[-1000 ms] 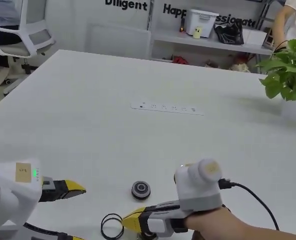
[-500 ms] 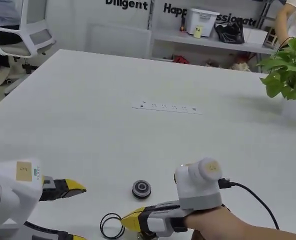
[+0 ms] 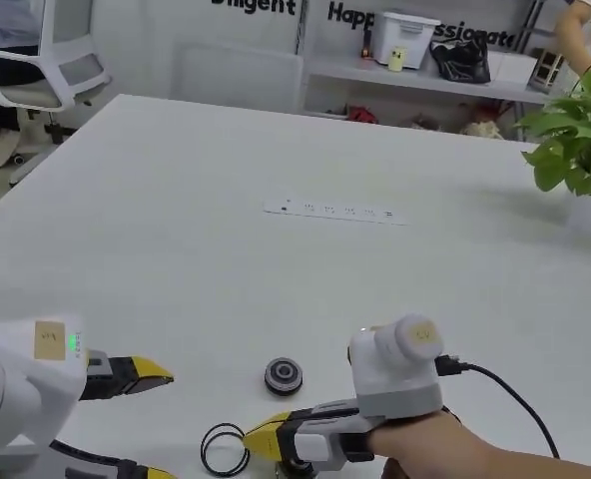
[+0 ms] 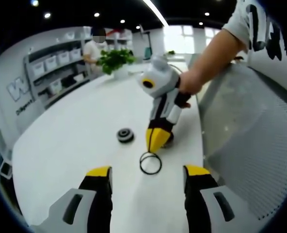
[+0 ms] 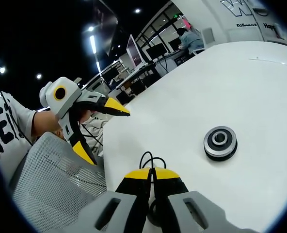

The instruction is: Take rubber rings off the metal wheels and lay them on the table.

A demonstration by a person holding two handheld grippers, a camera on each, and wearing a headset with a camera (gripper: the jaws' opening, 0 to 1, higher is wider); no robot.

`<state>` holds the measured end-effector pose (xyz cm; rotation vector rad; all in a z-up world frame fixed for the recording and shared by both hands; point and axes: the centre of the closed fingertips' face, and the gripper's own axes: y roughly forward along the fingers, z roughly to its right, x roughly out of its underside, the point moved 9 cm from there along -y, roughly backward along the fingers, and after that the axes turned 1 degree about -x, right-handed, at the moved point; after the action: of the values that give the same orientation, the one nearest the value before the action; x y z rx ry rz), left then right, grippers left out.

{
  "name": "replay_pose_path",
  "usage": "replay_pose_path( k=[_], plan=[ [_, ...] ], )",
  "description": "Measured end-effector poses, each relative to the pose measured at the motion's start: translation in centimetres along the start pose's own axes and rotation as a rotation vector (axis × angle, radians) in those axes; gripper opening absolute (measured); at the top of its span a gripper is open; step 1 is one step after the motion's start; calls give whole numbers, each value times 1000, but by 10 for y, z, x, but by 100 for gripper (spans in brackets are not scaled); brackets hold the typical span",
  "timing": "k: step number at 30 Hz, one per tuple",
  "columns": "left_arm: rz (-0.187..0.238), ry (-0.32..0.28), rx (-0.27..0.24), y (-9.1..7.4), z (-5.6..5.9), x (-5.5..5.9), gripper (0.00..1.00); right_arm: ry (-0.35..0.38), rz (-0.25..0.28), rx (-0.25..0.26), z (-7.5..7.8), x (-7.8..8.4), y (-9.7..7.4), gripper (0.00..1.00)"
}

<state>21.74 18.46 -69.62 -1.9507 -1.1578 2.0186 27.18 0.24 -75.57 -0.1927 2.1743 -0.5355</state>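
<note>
Table [image 3: 276, 150]: white; only my headset view has shifted.
Rubber ring [image 3: 224, 449]: unmoved, flat on the table, edge pinched by my right hand-held gripper [image 3: 259, 439].
Left hand-held gripper [image 3: 158, 424]: spread, idle.
Meaning: it's laid; release next.
</note>
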Motion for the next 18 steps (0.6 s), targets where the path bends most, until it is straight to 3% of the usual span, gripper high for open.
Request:
replay_pose_path(
  k=[18],
  plan=[
    [-10, -1, 11, 1, 2, 1, 59, -69, -25, 26, -1, 0, -1, 4]
  ],
)
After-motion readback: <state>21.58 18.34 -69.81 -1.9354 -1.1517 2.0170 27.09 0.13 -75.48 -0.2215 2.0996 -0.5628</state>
